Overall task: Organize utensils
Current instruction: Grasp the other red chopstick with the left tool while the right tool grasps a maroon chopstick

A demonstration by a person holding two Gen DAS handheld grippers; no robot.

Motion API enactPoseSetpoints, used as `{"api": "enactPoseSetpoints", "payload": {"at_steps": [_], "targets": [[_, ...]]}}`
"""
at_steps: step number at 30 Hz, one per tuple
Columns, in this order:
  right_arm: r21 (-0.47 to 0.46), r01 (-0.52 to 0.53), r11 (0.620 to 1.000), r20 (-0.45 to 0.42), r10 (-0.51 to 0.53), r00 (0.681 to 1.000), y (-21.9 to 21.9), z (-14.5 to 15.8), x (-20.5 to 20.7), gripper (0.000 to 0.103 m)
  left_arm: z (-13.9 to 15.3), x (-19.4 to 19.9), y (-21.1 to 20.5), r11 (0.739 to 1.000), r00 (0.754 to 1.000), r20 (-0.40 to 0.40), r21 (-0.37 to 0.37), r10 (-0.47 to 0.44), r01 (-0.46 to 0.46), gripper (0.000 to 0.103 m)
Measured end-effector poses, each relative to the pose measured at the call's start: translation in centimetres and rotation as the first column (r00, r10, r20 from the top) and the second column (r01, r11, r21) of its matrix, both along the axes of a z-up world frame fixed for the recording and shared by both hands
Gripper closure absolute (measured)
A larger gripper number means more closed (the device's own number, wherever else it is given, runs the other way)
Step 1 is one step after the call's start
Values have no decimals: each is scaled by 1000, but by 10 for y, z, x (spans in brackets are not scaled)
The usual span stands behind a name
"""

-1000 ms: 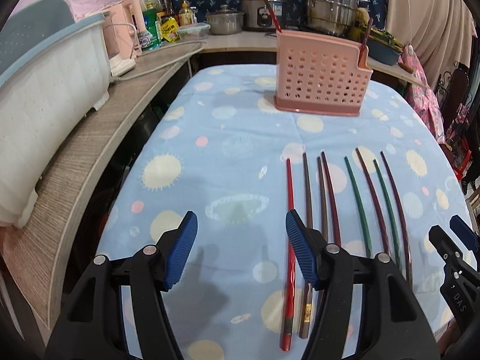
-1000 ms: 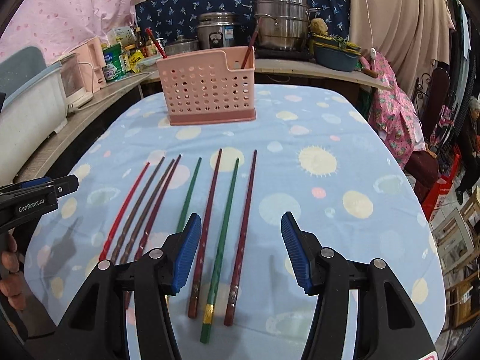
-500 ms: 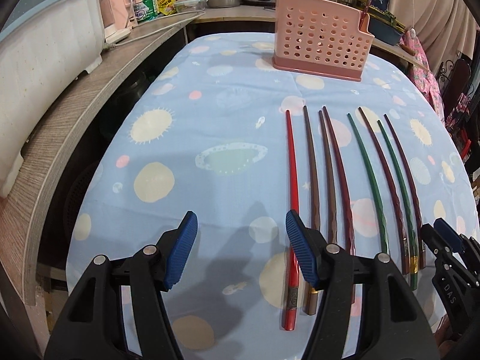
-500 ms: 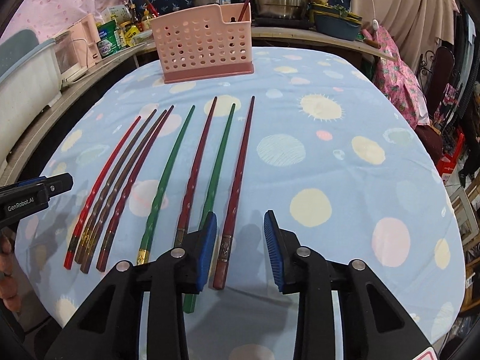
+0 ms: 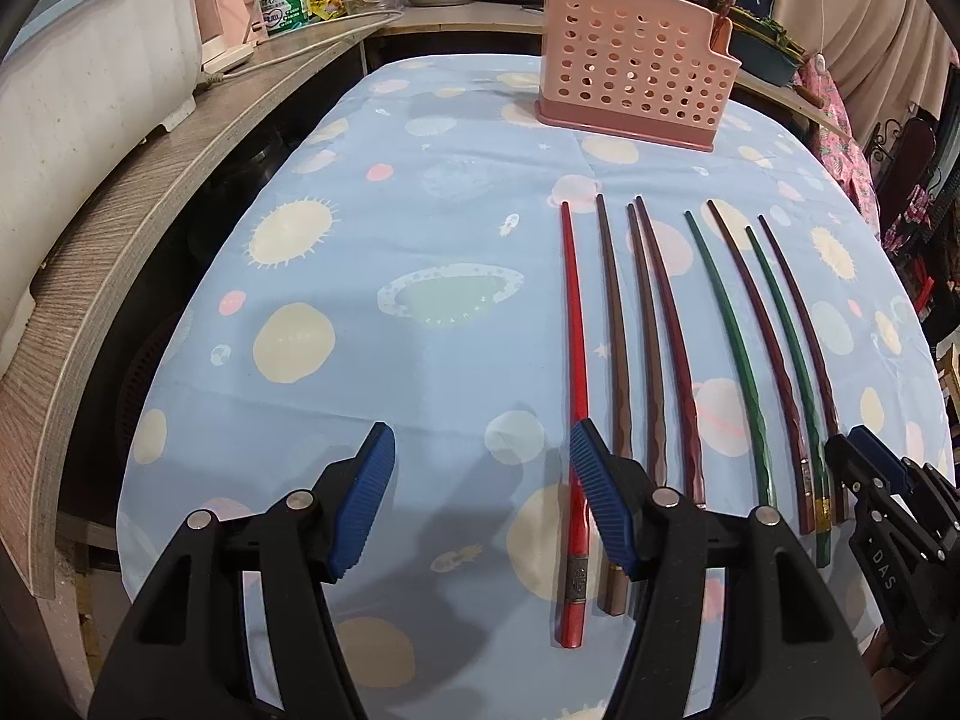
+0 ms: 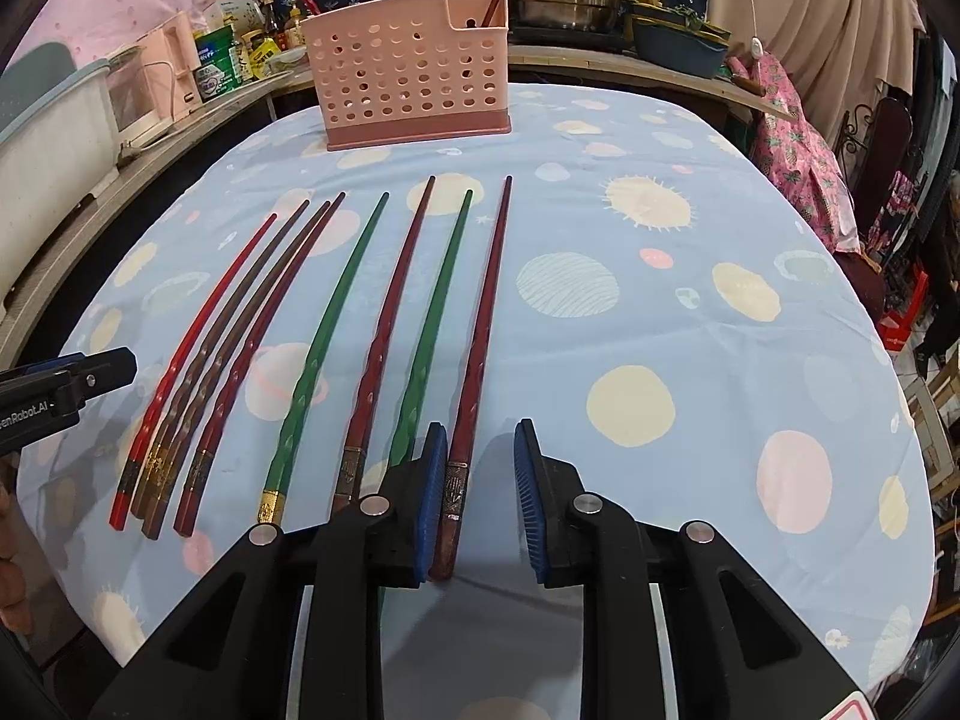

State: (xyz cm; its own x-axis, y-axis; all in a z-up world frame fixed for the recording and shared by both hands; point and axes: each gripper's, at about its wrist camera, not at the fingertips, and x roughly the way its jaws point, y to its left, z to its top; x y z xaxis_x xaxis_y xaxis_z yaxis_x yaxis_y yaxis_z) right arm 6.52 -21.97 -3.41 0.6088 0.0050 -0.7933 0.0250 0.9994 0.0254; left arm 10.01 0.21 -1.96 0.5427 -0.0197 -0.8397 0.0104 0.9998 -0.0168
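Eight long chopsticks are laid side by side on the counter [image 6: 690,312], which is covered by a pale blue cloth printed with suns and planets. All places are given from the pink perforated plastic utensil basket [image 6: 414,69], which stands upright at the far end of the counter with one dark red stick leaning in its right-hand compartment.

Nearer than the basket and to its left, the left gripper [image 5: 480,492] is held over bare cloth; its blue ribbed fingers [image 5: 366,504] stand well apart and nothing is held between them. Its right-hand finger sits just over the bright red chopstick [image 5: 573,396], the leftmost of the row; whether they touch cannot be told.

Next in the row are two brown chopsticks [image 6: 240,348] and a dark red one, close together, then a green chopstick [image 6: 327,342], a maroon one, a second green one [image 6: 435,324] and, last, the rightmost maroon chopstick [image 6: 483,330].

Nearer than the basket and slightly to its right, the right gripper [image 6: 480,498] is lowered over the near end of that rightmost maroon chopstick. Its fingers have just been closing and are now narrowly apart. The chopstick lies between them, close against the left-hand finger, with a clear gap to the right-hand one, so it is not clamped.
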Motion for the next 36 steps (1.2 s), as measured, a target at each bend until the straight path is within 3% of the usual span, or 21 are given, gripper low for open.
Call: {"api": "enactPoseSetpoints", "payload": {"at_steps": [15,25,29,33,36], "targets": [[0,-48,999,-10,48,999,-3,0,3,81,-8,-16,-4,998,999,-47,-53,-24,21,45],[-3,-66,998,-31,66,997,-2,1,5,82,-19,-20,-3,999,997,-79,-49,-1,-3,46],[5,-48,999,-48,48,998,-1,1,8,87,-19,-20,-3,999,997,-79,-37,-24,21,58],[-1,-23,1000,-46,23,999,5,1,7,93,-18,-15,0,997,993,-87,-15,-77,76,88],[-10,-12,1000,-53,12,999,8,2,9,95,-17,-8,8,995,990,-106,-43,-90,86,94]]}}
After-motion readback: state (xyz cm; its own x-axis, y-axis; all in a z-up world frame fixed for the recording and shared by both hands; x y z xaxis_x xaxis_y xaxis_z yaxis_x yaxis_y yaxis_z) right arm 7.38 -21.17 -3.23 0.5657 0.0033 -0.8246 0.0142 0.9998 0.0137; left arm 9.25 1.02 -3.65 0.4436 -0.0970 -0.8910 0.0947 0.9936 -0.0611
